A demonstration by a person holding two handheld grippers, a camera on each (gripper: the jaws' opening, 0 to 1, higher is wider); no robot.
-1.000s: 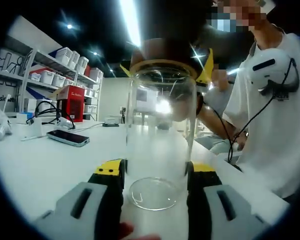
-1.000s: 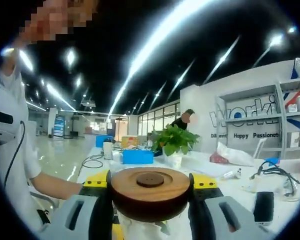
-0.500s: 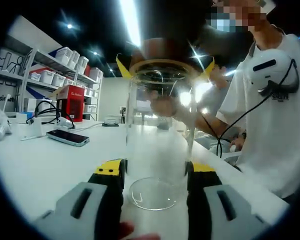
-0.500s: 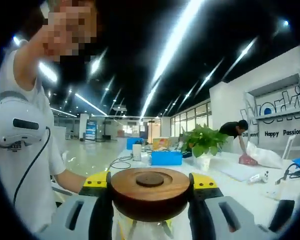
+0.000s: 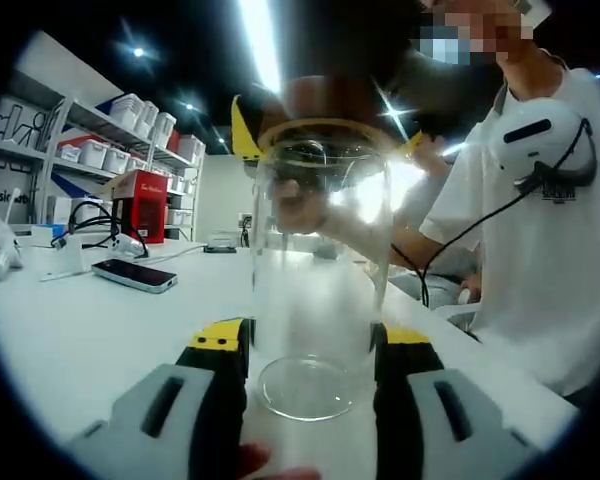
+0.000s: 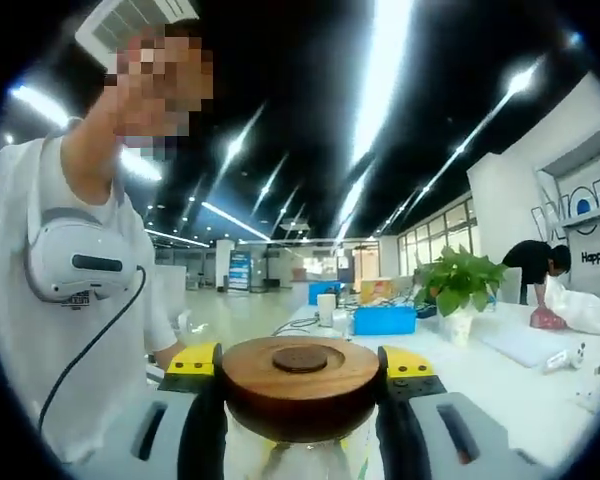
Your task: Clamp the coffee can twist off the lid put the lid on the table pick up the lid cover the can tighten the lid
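If the left tool [image 5: 310,375], pinching the can [image 5: 318,270] low on its base, slips on the smooth glass, the can may spin or tip on the tabletop [image 5: 80,320] while the right tool [image 6: 300,395], pinching the lid [image 6: 300,385], twists. The can is clear, empty and upright; the lid is a round dark wooden disc on its mouth.

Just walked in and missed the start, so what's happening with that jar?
A person in a white shirt works a handheld tool in each hand. The left tongs clamp the base of a clear glass coffee can standing on the white table. The right tongs grip the round wooden lid, which sits on the can's mouth. Whether it is being loosened or tightened can't be told.
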